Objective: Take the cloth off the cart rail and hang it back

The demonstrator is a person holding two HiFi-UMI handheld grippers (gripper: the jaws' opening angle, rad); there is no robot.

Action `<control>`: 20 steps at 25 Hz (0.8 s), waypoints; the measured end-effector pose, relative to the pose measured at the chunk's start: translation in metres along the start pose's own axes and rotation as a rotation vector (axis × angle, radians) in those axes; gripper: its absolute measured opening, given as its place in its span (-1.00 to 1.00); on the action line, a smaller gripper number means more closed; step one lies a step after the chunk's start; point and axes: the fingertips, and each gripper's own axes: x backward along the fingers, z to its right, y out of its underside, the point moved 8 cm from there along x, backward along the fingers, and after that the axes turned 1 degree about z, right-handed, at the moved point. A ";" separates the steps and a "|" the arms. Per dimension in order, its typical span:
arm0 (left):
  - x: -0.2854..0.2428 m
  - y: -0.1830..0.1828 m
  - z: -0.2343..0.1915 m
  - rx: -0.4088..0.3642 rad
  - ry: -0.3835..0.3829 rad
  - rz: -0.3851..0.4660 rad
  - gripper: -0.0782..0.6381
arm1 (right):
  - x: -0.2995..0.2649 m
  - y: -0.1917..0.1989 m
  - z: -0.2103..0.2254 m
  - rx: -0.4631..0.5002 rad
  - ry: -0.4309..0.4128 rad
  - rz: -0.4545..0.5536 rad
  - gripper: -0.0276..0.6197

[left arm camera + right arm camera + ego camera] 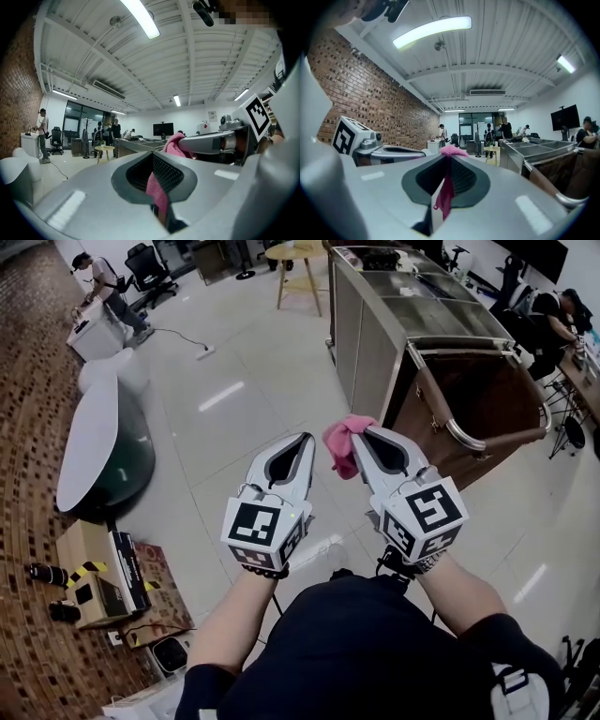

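Observation:
The pink cloth [341, 448] is bunched at the tip of my right gripper [364, 433], which is shut on it and held in the air left of the cart rail [439, 407]. In the right gripper view a pink strip of cloth [446, 192] hangs between the shut jaws of the right gripper [450, 157]. My left gripper [306, 439] is close beside it, jaws together. In the left gripper view a strip of cloth [157, 190] also shows between the jaws of the left gripper [154, 158].
The steel cart [375, 343] with a brown bag [478, 395] stands ahead to the right. A round white table [89, 442] and boxes [94, 577] are on the left. A wooden stool [295, 263] stands far ahead. People sit and stand at the room's edges.

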 end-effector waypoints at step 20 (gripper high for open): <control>-0.145 0.049 -0.110 -0.036 0.013 0.028 -0.77 | -0.143 0.038 0.106 0.045 -0.028 0.029 -0.86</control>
